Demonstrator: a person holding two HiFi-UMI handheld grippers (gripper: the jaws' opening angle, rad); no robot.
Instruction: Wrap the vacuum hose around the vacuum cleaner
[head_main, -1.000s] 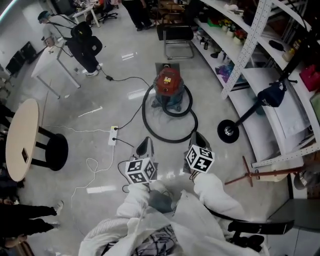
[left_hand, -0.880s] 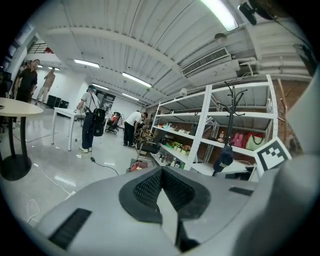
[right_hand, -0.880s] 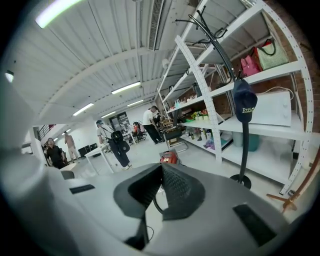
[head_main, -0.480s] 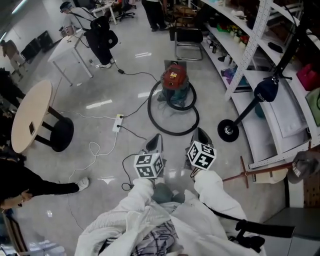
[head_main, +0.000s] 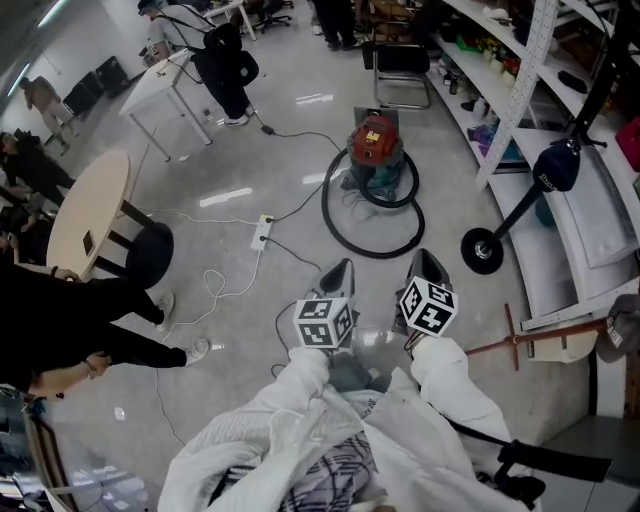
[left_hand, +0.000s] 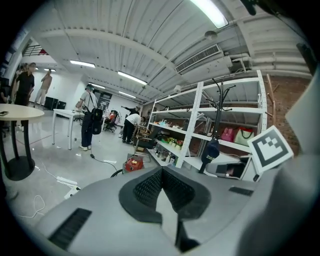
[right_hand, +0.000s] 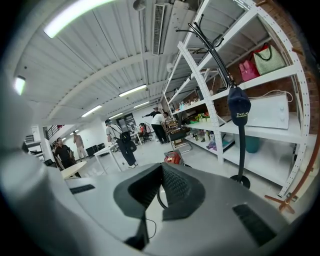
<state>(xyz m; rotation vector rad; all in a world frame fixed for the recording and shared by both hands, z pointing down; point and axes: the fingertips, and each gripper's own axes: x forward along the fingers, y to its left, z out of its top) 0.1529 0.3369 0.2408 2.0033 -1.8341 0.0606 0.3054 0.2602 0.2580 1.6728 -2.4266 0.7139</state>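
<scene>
The vacuum cleaner (head_main: 375, 142), red on top with a teal base, stands on the floor a good way ahead of me. Its black hose (head_main: 372, 247) lies in a wide loop on the floor in front of it. Both grippers are held side by side, pointing toward it, well short of the hose. My left gripper (head_main: 340, 268) is shut with nothing in it, and so is my right gripper (head_main: 428, 258). In the left gripper view the vacuum cleaner (left_hand: 133, 163) shows small beyond the left gripper (left_hand: 161, 170). In the right gripper view the vacuum cleaner (right_hand: 173, 158) sits just above the right gripper (right_hand: 161, 167).
A coat stand with a dark cap (head_main: 555, 168) has its round base (head_main: 482, 250) right of the hose. Shelving (head_main: 545, 70) runs along the right. A power strip (head_main: 263, 232) with cables lies to the left, near a round table (head_main: 85, 215) and a person in black (head_main: 70, 310).
The head view has swung, so the vacuum and hose now sit higher and further right. A person in black has come into view at the left. Both grippers stay shut.
</scene>
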